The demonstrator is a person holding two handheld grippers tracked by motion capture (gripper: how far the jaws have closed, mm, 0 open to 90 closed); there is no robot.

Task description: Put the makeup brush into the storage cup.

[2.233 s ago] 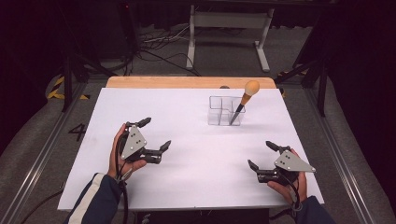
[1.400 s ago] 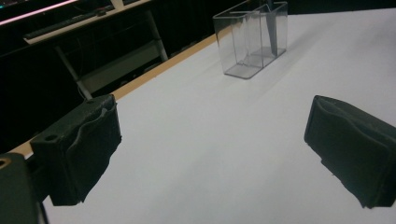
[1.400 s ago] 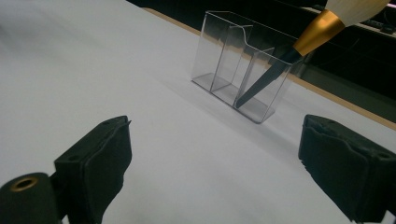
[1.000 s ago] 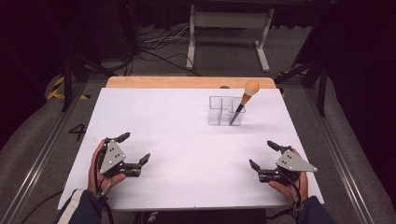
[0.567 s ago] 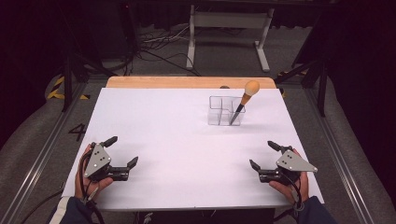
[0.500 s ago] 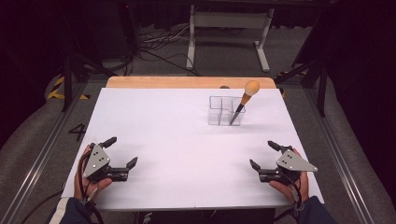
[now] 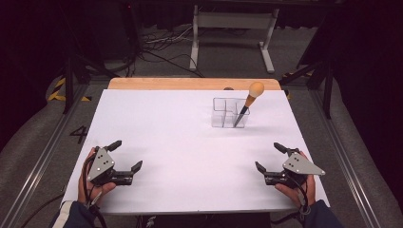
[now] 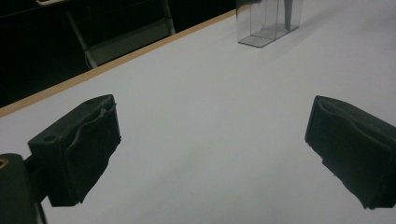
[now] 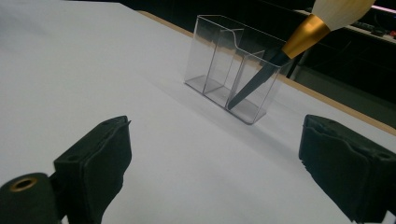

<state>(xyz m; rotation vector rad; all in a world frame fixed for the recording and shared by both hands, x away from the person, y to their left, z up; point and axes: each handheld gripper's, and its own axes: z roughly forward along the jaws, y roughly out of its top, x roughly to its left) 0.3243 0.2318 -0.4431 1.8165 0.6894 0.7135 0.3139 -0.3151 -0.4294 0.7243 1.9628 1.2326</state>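
A clear plastic holder point(image 7: 230, 113) with several compartments stands on the white table point(image 7: 190, 137), toward the back right. A makeup brush point(image 7: 249, 100) with a black handle, gold ferrule and tan bristle head leans in its right compartment, head up. My left gripper point(image 7: 124, 156) rests open at the front left of the table, held by a hand. My right gripper point(image 7: 269, 157) is open at the front right. Both hold nothing. The holder point(image 9: 233, 86) and the brush point(image 9: 299, 39) stand ahead of the right jaws, and the holder point(image 8: 268, 21) lies far off past the left jaws.
A wooden strip point(image 7: 190, 83) runs along the table's far edge. Beyond it stand a metal stand point(image 7: 233, 28) and floor cables point(image 7: 161, 45). Metal rails point(image 7: 33, 171) flank the table on both sides.
My left gripper has drawn back from mid-table toward the front left edge, staying open. The right gripper has barely moved. The holder and brush are unchanged.
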